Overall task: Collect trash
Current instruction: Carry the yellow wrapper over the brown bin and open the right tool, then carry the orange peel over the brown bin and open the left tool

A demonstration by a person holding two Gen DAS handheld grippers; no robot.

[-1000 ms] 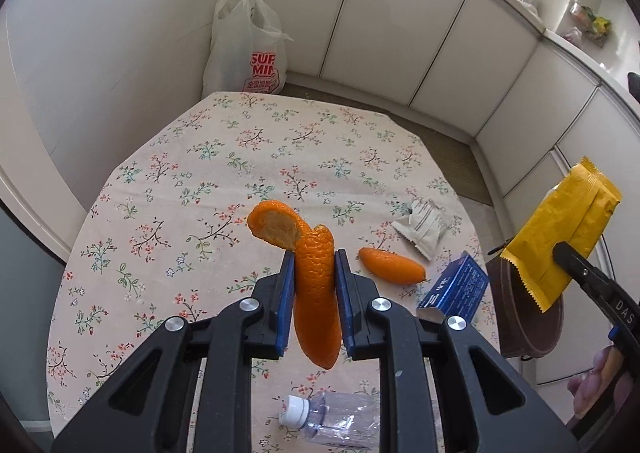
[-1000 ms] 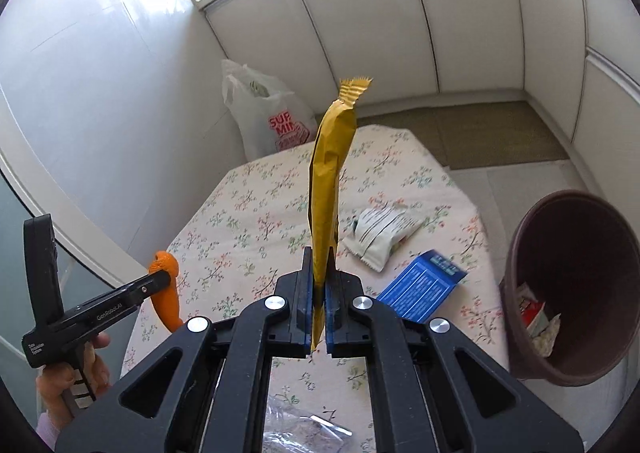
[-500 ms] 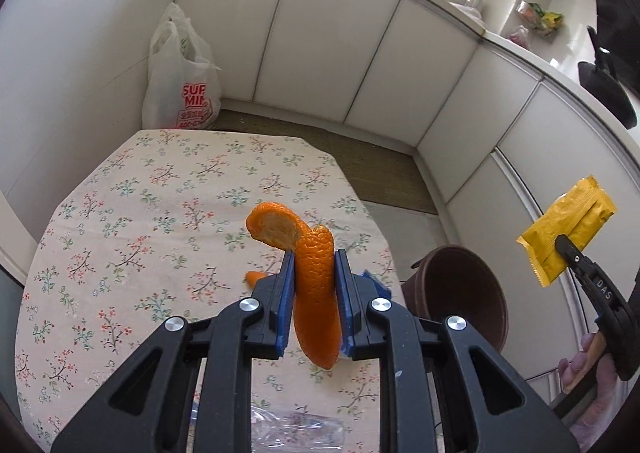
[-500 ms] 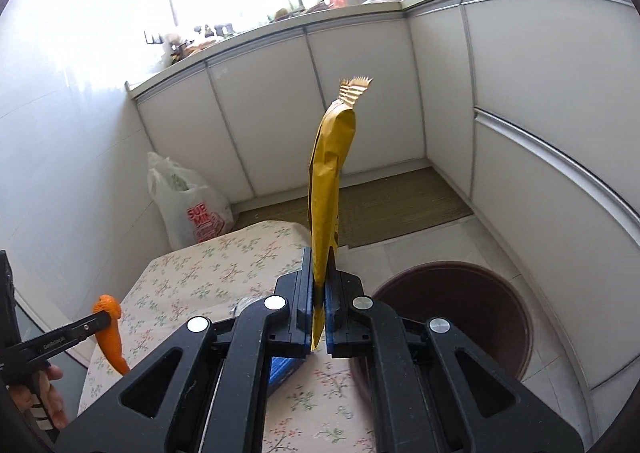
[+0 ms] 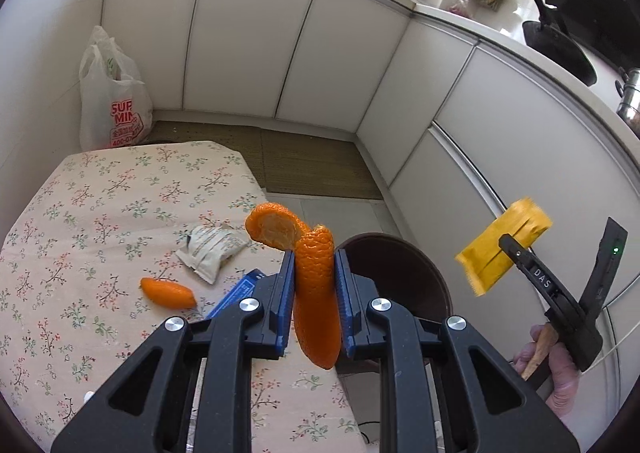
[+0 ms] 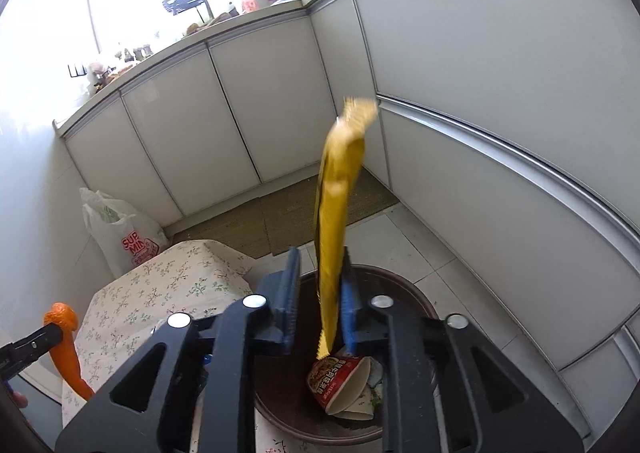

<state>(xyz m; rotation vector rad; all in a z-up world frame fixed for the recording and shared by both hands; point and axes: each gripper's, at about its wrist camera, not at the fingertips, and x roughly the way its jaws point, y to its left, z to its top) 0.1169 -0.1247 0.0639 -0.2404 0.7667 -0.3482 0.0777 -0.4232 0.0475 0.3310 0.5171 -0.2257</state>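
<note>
My left gripper [image 5: 315, 273] is shut on a long orange peel [image 5: 316, 293], held above the table edge near the brown trash bin [image 5: 416, 277]. My right gripper [image 6: 318, 293] has opened; the yellow wrapper [image 6: 336, 221] stands loose between its jaws, blurred, right over the bin [image 6: 420, 305]. The bin holds a red noodle cup [image 6: 340, 377]. In the left wrist view the wrapper [image 5: 500, 249] shows at the right gripper's tip. On the floral table [image 5: 80, 253] lie a second orange peel [image 5: 168, 293], a white snack packet [image 5: 212, 249] and a blue box [image 5: 240, 289].
A white plastic shopping bag [image 5: 112, 105] stands on the floor beyond the table, against the white cabinets [image 5: 320, 53]. A woven mat [image 5: 312, 169] covers the floor there. My left gripper with its peel shows at the left in the right wrist view [image 6: 60, 337].
Both grippers swung right from the table toward the bin. The right gripper's jaws opened over the bin and the yellow wrapper has come loose. The left still grips its peel.
</note>
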